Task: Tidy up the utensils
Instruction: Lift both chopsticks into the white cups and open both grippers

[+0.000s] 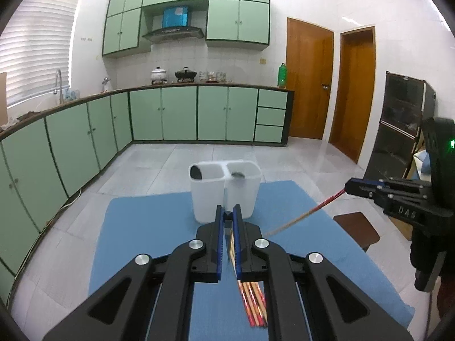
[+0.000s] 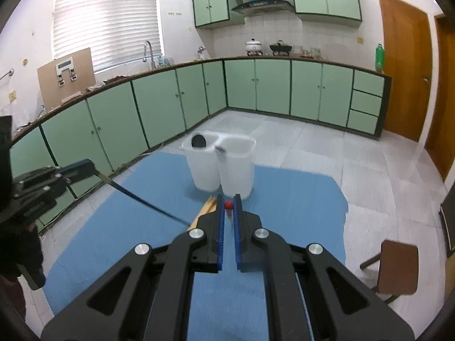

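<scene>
My left tool was clamped shut on a dark-handled utensil, its working end hidden. My right tool was closed on one red-tipped chopstick. More chopsticks lay below on the blue tabletop. The white two-cup holder stood just ahead.

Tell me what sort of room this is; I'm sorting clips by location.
A home kitchen, most likely: green cabinets run under an L-shaped counter, a range hood hangs above pots on a stove, and a faucet stands by the window.
</scene>
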### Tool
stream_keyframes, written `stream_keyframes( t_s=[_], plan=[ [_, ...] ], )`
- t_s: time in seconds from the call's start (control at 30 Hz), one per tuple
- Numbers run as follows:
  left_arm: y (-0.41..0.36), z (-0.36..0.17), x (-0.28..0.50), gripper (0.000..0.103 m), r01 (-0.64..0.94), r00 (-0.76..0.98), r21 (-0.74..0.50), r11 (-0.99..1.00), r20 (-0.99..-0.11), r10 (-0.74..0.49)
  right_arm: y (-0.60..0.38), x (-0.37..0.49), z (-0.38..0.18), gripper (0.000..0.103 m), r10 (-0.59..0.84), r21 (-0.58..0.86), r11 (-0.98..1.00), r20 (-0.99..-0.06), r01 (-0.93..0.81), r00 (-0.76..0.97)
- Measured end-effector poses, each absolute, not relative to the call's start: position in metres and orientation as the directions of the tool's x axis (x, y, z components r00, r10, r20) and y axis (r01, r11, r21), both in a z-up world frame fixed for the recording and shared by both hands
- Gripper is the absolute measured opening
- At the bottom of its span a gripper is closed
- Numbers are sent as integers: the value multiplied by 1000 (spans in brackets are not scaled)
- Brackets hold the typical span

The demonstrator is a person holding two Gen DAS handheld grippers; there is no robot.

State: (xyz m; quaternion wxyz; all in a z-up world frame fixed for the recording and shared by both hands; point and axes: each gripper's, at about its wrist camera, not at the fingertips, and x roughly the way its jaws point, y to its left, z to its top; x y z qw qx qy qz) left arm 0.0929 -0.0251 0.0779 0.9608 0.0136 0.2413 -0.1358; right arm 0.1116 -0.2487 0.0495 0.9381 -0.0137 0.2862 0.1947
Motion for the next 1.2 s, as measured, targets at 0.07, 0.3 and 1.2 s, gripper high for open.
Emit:
stream_keyframes(
  t_s=[0.07,0.3,1.2],
  plan=[
    [-26,83,105,6,274,846,-44,961,-464,-262,-247,122,59,5,369,85,918,-541,-387,756],
    [-28,100,125,6,292,854,-50,955,-436,-284,-246,144,93,5,407,86,900,-522,-428,750],
    [-59,135,257,6,277,911,7,961,-319,-260,-225,273,110,6,346,38,919,-556,-392,756]
  ],
)
